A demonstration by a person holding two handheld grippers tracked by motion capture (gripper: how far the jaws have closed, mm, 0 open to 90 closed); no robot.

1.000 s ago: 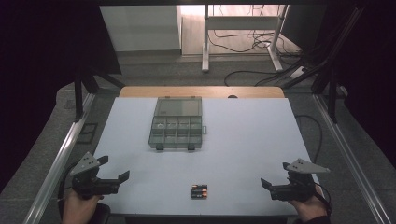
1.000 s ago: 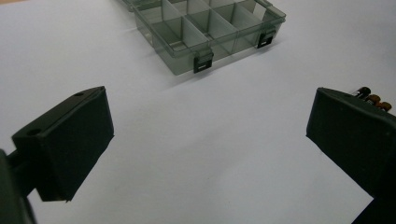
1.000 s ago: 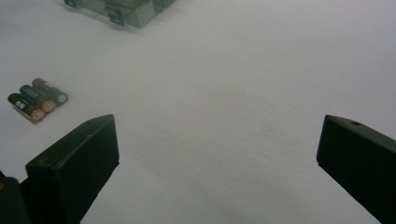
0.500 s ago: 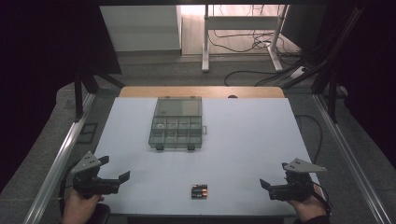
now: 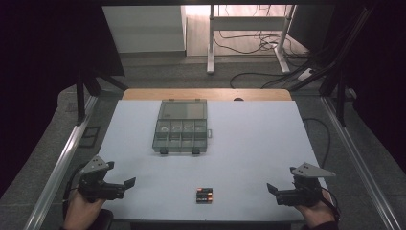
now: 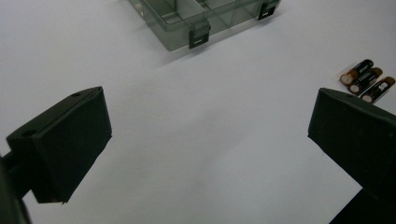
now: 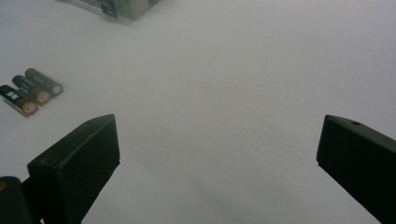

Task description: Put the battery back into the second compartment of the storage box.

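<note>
— What sort of place is this looking like?

— A lab or test room. A white work table (image 5: 249,143) is sitting inside a metal frame rig (image 5: 62,163), loose cables (image 5: 249,45) are trailing over the bare floor (image 5: 158,74), and a desk leg (image 5: 209,36) is standing behind.

— Anything homely?

— Dark screens (image 5: 43,57) are flanking the bench.

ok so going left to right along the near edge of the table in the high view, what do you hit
left gripper → batteries → right gripper
</note>
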